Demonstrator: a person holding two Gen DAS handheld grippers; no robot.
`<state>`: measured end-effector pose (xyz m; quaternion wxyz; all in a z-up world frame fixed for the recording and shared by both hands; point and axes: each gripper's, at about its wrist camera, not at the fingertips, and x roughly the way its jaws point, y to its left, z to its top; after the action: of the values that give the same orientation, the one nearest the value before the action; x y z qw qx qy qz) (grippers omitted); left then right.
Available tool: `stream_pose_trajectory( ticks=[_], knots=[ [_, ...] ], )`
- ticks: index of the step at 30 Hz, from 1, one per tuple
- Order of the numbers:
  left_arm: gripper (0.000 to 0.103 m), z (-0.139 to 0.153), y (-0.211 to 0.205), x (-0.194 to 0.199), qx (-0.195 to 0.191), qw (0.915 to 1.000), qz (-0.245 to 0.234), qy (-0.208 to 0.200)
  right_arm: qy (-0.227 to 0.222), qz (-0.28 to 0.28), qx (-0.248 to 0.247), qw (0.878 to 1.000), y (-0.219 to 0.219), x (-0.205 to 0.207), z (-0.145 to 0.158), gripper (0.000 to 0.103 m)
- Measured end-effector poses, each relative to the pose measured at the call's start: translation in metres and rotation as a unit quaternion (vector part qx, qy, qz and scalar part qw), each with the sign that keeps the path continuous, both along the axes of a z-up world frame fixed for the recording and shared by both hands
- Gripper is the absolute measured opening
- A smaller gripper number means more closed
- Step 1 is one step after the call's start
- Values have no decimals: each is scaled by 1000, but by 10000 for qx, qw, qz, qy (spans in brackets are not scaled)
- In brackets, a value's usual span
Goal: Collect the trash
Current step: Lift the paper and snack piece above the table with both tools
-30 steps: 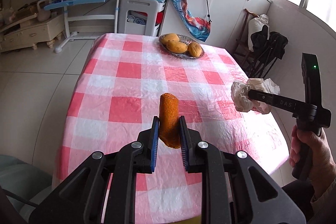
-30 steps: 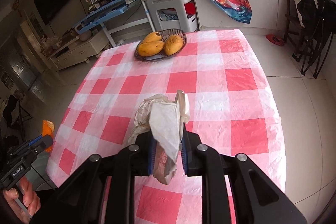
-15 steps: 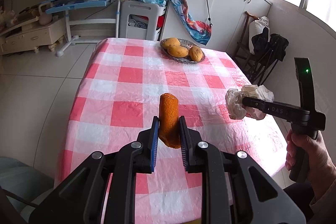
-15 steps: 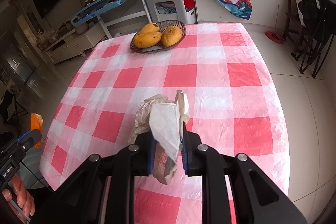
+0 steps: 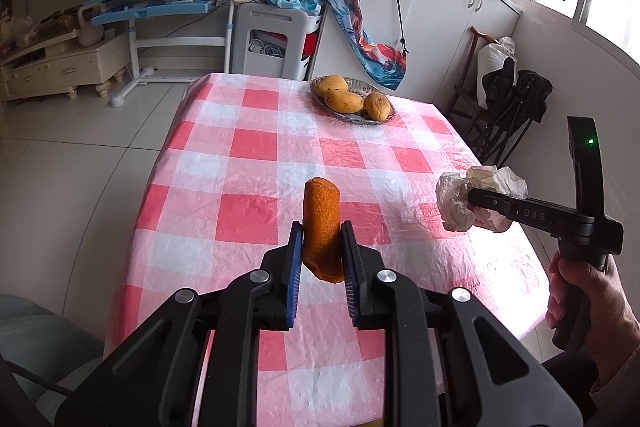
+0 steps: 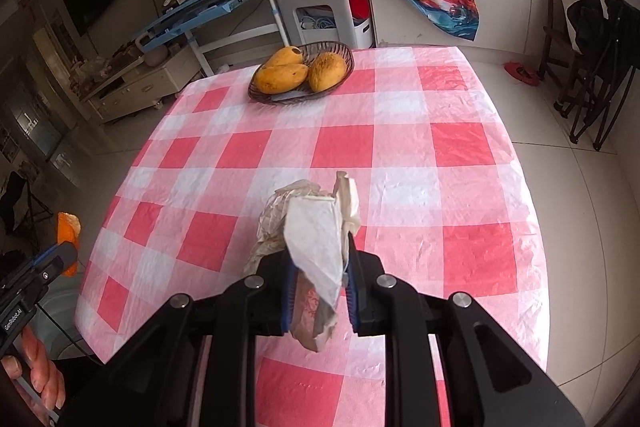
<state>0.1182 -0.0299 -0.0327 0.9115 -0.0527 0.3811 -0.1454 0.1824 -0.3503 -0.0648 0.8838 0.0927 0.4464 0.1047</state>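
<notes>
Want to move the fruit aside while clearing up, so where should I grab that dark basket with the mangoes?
Grip the basket by its bare rim on the right, coming from above with one jaw inside. The mangoes crowd the left and middle.

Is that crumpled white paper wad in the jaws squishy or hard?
Probably squishy: the paper wad looks wrinkled and pinched thin between the right gripper jaws. Likely very light, since loose flaps stick up unsupported. It seems floppy too; one end droops below the jaws.

A pink-and-white checked tablecloth (image 6: 400,147), an orange peel (image 5: 321,227), white crumpled paper (image 6: 316,243), yellow mangoes (image 6: 282,77).
</notes>
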Motion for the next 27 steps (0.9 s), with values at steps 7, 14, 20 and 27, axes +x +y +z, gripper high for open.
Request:
stream_pose_trajectory(
  ticks=[7, 14, 20, 27],
  knots=[
    [18, 0, 0, 0, -1, 10000, -4, -1, -38, 6, 8, 10000, 0, -2, 2, 23],
    [18, -3, 0, 0, 0, 10000, -4, -21, -45, 18, 10, 10000, 1, -2, 3, 23],
    [18, -3, 1, 1, 2, 10000, -9, -21, -43, 28, 2, 10000, 1, -2, 3, 23],
    [18, -4, 1, 1, -1, 10000, -9, -21, -38, 51, -9, 10000, 3, -2, 4, 23]
  ],
)
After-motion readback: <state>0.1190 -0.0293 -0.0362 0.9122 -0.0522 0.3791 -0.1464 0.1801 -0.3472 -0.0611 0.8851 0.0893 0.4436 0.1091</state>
